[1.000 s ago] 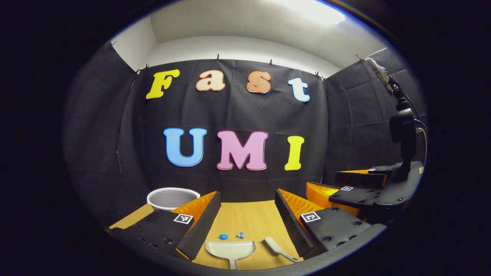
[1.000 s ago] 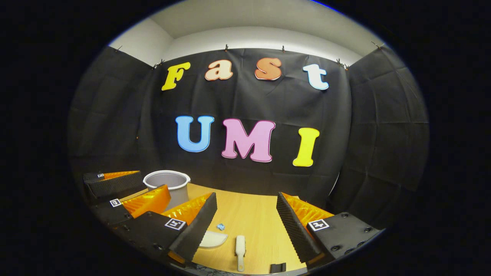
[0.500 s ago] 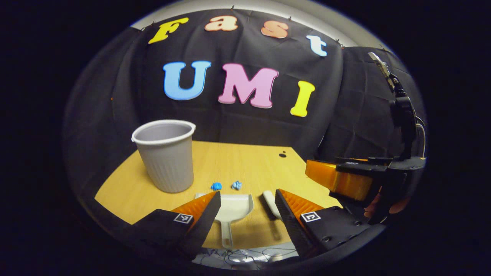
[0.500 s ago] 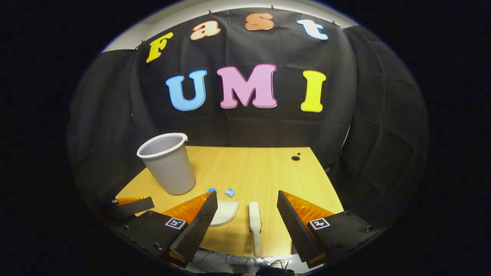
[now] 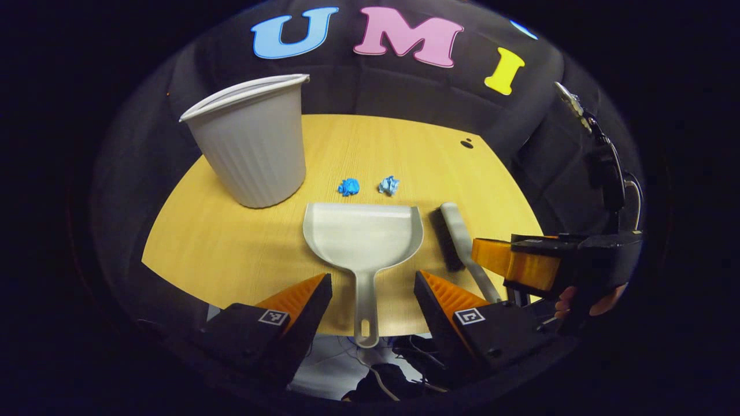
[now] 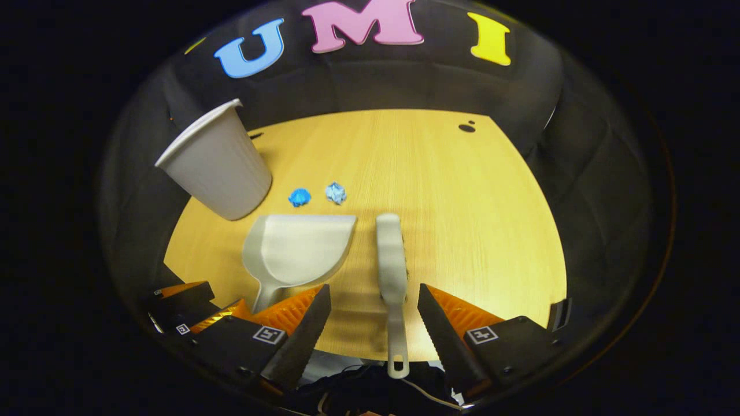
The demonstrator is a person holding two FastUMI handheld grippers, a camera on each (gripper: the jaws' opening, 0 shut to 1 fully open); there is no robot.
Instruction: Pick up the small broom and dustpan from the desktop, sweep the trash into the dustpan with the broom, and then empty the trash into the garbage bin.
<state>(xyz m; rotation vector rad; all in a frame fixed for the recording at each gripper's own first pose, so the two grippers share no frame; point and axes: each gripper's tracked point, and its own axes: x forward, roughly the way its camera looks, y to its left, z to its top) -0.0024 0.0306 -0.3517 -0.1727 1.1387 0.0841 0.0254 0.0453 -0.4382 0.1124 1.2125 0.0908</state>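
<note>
Here we see the garbage bin left of the dustpan, two blue scraps just beyond it, the broom right of it; left gripper and right gripper hover, fingers apart.

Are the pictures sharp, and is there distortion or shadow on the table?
Left gripper view: sharp, the table edge bends in a curve, the bin leans; soft shadow beside the dustpan. Right gripper view: sharp too, bin tilts strongly, faint shadow by the broom.
</note>
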